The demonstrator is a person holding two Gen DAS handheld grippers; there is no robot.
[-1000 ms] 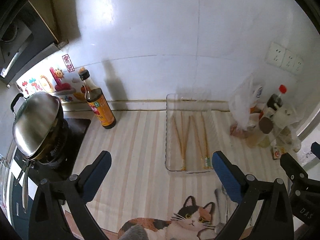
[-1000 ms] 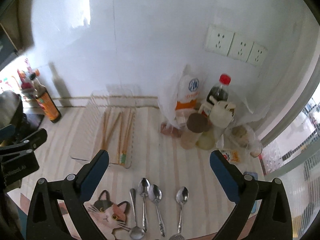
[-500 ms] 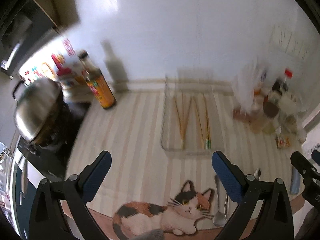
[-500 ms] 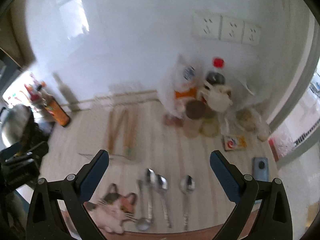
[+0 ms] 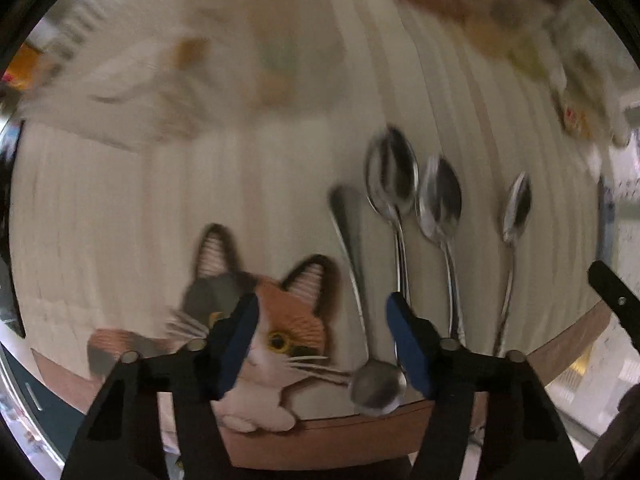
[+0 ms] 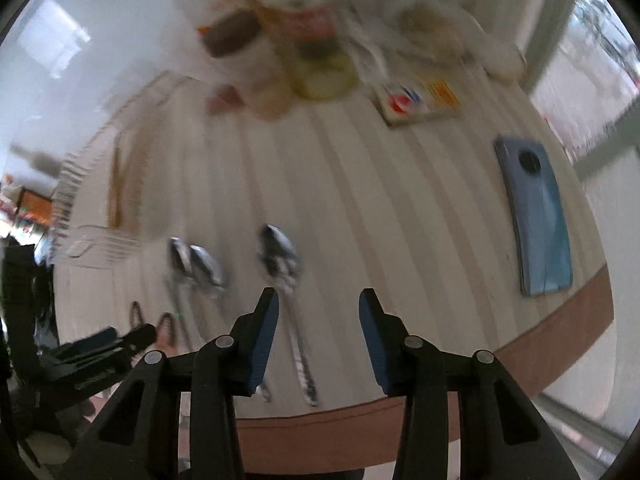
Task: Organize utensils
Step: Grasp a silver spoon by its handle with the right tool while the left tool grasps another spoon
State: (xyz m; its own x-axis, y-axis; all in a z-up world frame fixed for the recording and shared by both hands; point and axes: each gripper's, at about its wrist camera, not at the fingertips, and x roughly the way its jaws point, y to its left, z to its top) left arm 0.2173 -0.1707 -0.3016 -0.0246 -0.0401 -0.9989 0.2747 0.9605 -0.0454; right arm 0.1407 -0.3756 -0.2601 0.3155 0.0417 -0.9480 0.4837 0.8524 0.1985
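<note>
The left gripper (image 5: 320,312) is seen half open over a reversed spoon (image 5: 356,276), its jaws just narrowed, nothing gripped. The right gripper (image 6: 318,308), likewise narrowed and empty, is held above another spoon (image 6: 286,280).

You see a striped mat (image 6: 360,184) with a cat picture (image 5: 276,320) near its front edge. A blue phone (image 6: 536,220) lies face down at your right. Behind, blurred jars and bags (image 6: 304,40) stand together by the wall.
</note>
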